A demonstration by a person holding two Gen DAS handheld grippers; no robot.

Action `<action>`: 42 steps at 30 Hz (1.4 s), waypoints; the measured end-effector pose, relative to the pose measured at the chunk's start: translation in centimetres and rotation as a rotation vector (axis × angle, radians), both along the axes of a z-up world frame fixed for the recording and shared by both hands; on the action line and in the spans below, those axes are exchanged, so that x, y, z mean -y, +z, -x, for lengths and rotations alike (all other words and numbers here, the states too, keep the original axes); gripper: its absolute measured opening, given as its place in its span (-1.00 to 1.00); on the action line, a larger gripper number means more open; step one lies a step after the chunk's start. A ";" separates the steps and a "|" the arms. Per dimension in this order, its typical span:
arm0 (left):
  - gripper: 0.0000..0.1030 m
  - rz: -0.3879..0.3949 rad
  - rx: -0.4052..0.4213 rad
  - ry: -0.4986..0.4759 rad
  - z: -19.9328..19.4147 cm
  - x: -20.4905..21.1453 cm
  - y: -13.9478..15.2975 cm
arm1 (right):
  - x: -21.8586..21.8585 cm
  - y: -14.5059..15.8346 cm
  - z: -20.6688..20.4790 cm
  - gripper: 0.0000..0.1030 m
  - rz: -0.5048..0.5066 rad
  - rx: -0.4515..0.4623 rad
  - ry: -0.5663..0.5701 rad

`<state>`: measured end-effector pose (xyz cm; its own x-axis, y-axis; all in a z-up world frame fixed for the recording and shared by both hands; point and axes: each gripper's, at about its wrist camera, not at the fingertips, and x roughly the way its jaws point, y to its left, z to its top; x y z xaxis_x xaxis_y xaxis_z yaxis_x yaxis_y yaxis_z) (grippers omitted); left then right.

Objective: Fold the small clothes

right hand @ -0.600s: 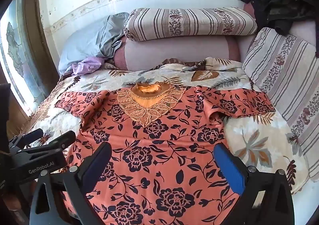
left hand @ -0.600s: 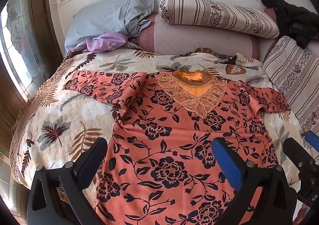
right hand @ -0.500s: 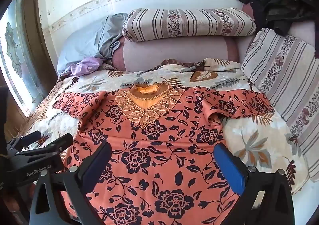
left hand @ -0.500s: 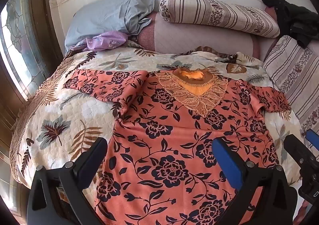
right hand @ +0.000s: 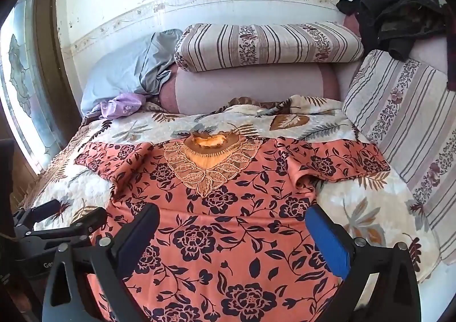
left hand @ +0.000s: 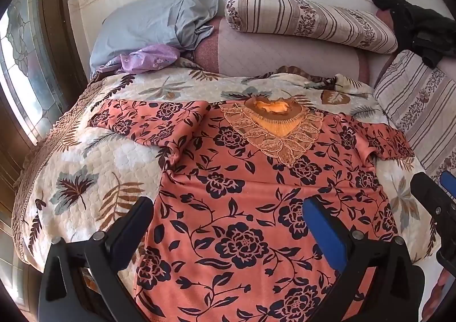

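Blouse spread flat on quilted bed | left tool and right tool released, empty | risk: pinching the quilt too, or skewing the fold.

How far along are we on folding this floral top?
Done: the orange floral top lies spread flat, face up, on the leaf-print quilt, both sleeves out. In hand: nothing; the left claw and right claw are open above the lower part of the top, gripping no cloth. Left: every fold, sleeves and body; none shows yet.
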<state>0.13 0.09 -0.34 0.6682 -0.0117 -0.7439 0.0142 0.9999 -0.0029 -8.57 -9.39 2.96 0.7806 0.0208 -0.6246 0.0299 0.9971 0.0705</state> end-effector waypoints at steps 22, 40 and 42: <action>1.00 0.008 -0.004 -0.002 0.3 -0.1 0.3 | -0.4 0.9 0.1 1.00 0.009 0.029 0.007; 1.00 -0.001 -0.004 -0.002 0.1 0.0 0.5 | -0.5 0.9 -0.1 1.00 0.012 0.017 0.013; 1.00 -0.001 -0.005 0.000 0.0 0.0 0.6 | -0.5 0.6 -0.2 1.00 0.017 0.003 0.014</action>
<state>0.14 0.07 0.26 0.6646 -0.0108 -0.7471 0.0145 0.9999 -0.0016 -8.33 -8.88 3.57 0.7825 0.0214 -0.6223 0.0155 0.9984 0.0538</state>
